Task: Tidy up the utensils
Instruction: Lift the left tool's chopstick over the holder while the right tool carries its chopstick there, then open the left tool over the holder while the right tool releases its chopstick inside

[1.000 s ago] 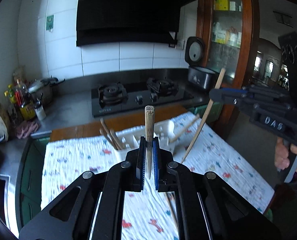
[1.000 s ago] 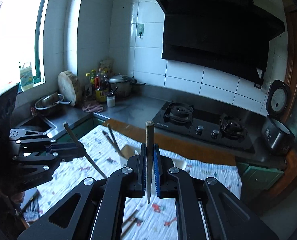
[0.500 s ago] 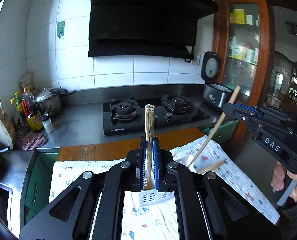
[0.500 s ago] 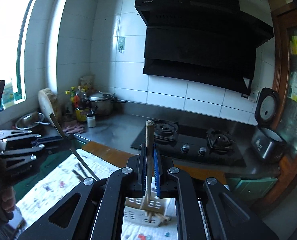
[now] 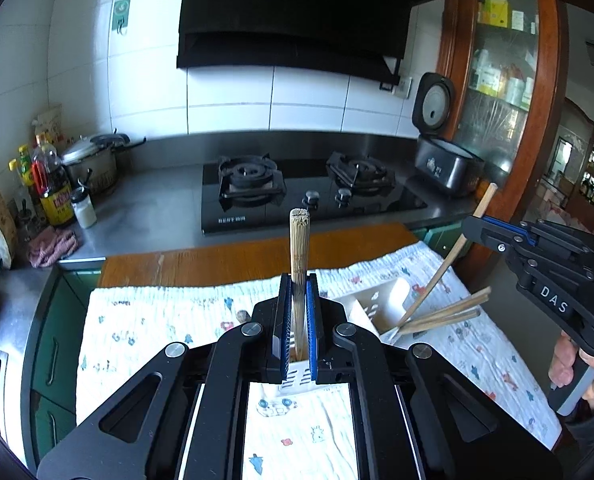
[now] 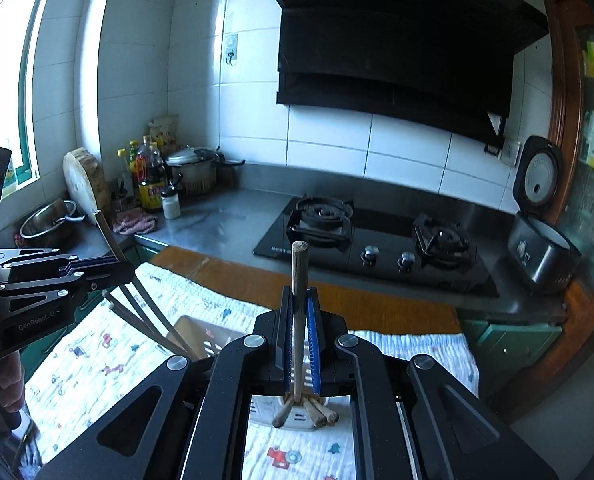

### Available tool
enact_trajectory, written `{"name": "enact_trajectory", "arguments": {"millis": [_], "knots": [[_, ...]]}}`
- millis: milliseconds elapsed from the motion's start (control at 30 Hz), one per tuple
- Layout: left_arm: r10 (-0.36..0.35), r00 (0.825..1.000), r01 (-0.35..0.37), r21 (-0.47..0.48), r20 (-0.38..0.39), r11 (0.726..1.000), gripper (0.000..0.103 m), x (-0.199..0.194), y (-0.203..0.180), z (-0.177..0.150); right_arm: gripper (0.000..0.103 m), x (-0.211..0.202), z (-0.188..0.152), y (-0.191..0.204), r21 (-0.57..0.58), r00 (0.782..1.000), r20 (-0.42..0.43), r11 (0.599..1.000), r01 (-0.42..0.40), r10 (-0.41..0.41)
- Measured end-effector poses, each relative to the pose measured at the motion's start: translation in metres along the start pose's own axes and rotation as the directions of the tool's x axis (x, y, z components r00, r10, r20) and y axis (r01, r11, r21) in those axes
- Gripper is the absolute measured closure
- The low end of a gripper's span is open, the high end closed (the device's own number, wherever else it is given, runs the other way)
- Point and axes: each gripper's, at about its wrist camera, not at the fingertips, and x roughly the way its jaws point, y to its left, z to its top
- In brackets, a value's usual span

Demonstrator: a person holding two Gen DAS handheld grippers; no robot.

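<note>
Bamboo, light and stiff but thin and slick: we pinch one chopstick (image 5: 299,264) upright in the left hand-held gripper (image 5: 299,344) and another chopstick (image 6: 299,296) in the right hand-held gripper (image 6: 300,360), both clamped mid-shaft (best for control), tips reaching into the white holder (image 5: 381,304) on the cloth-covered surface (image 5: 145,320).

A bamboo chopstick (image 5: 299,256) stands nearly upright, its lower end over the white slotted holder (image 5: 379,305) on the patterned cloth. A second wooden chopstick (image 6: 299,280) is upright too, its tip apparently down inside the holder among several chopsticks (image 6: 317,412) that lean out of it.
</note>
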Motion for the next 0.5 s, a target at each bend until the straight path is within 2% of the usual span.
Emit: {"name": "enact_trajectory", "arguments": {"millis": [233,500], "knots": [[-0.013,0.999,0.012,-0.019,-0.048,1.000,0.097,0.016,0.004,-0.012,0.096,0.008,-0.014,-0.001,0.008,0.999,-0.030,1.000,-0.015,0.015],[0.006,0.999,-0.006,0.003,-0.053,1.000,0.097,0.018,0.000,-0.016,0.096,0.012,-0.023,-0.007,0.028,0.999,-0.049,0.999,-0.016,0.017]]}}
